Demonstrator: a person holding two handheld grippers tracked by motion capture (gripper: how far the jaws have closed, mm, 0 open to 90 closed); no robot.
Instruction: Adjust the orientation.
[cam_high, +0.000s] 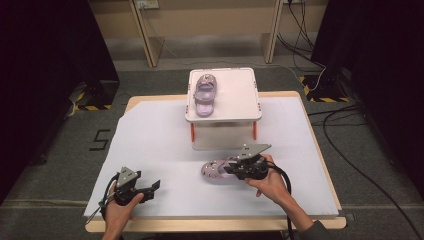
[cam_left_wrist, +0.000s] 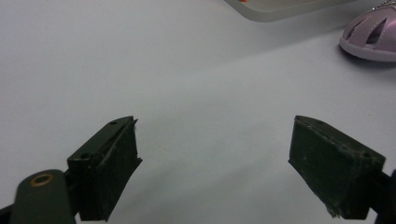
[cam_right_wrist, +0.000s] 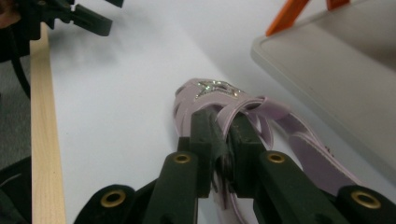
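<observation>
The right gripper (cam_high: 234, 168), right of centre in the high view, is clamping its fingers (cam_right_wrist: 208, 140) on the lilac sandal (cam_high: 216, 170) lying on the white surface (cam_high: 150, 150). The left gripper (cam_high: 152, 189), lower left, is hovering with fingers (cam_left_wrist: 109, 163) spread wide, holding nothing. Another sandal (cam_high: 204, 93) is resting on the raised tray (cam_high: 240, 100) at upper centre.

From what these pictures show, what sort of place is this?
Probably a lab set up for recording: a covered table on grey carpet, hazard tape on the floor, loose cables, and a white raised tray holding a lilac sandal.
</observation>
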